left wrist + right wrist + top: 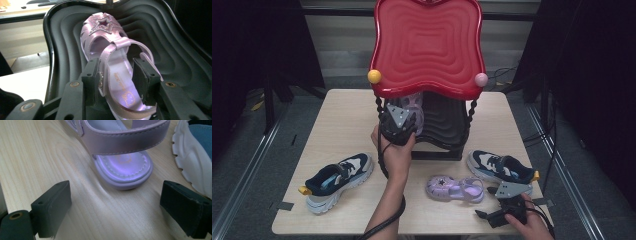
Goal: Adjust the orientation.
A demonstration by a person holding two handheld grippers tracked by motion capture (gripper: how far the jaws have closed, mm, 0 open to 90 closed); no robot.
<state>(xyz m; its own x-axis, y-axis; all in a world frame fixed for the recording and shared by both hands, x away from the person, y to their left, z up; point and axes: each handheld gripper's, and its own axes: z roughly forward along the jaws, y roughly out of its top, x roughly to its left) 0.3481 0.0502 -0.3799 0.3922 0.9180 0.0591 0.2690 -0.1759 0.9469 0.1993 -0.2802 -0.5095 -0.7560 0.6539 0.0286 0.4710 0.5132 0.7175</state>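
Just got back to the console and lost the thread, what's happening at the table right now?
A person is putting shoes onto a two-tier rack. The left gripper is at the rack's black lower shelf, its jaws either side of a lilac sandal lying on that shelf. The right gripper waits open on the table, just behind the heel of the second lilac sandal. Two navy sneakers, one left and one right, lie on the table.

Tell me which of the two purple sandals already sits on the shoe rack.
The purple sandal on the rack's black lower shelf, between the left gripper's fingers; the other sandal lies on the table, near the right gripper.
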